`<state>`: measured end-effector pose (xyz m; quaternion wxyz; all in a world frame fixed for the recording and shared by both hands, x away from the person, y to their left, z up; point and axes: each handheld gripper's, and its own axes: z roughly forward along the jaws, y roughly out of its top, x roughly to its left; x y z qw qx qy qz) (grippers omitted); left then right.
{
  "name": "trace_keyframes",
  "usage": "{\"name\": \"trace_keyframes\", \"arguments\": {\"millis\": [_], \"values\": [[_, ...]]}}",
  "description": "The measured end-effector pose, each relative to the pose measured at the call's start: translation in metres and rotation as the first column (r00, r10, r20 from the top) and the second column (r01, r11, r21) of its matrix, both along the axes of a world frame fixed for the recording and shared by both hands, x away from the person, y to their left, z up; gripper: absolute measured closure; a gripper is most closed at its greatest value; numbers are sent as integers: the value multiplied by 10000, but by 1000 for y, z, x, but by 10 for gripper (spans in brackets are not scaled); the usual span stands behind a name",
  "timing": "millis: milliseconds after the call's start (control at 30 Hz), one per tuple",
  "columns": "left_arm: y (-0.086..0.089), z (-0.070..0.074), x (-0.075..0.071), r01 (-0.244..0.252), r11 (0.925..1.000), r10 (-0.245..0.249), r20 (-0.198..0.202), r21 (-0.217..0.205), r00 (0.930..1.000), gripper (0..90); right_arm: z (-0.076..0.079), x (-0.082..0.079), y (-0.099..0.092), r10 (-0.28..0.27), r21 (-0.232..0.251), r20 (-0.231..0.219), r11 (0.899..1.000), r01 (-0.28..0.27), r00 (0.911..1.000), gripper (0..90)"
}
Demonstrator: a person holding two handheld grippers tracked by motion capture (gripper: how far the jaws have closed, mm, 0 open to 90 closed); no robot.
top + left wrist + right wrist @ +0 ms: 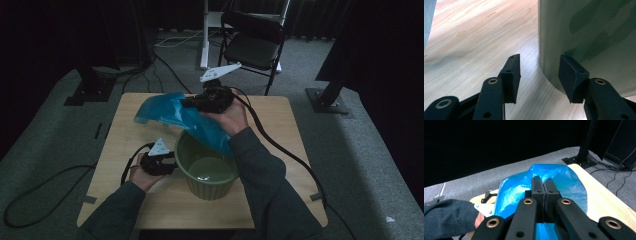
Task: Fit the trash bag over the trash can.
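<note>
The right gripper (pixel 543 185) has its fingers pinched tight on the blue bag (pixel 564 182) — the left gripper's (pixel 540 75) fingers stand open, one against the green pot (pixel 586 32) wall.

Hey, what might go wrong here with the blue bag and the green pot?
1. The right tongs pinch only a thin fold of the blue bag, so the film might slip free or tear.
2. The left tongs stand open beside the green pot, not clamping it, so a tug on the bag could shift or tip it.
</note>
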<state>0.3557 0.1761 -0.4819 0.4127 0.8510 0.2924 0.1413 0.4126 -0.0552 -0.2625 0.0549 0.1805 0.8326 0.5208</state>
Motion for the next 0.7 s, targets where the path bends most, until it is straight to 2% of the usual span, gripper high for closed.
{"name": "trace_keyframes", "arguments": {"millis": [167, 400, 700], "values": [[0, 0, 0, -2, 10000, 2, 17, 5, 10000, 522, -9, 4, -1, -135, -226, -56, 9997, 134, 9999, 896], [1, 1, 0, 3, 10000, -3, 23, 13, 10000, 522, -24, 10, -13, -530, -459, -231, 9976, 519, 9983, 896], [5, 1, 1, -31, 10000, 31, 33, 28, 10000, 522, -36, 13, -37, -858, -374, -416, 9957, 842, 9954, 896]]}}
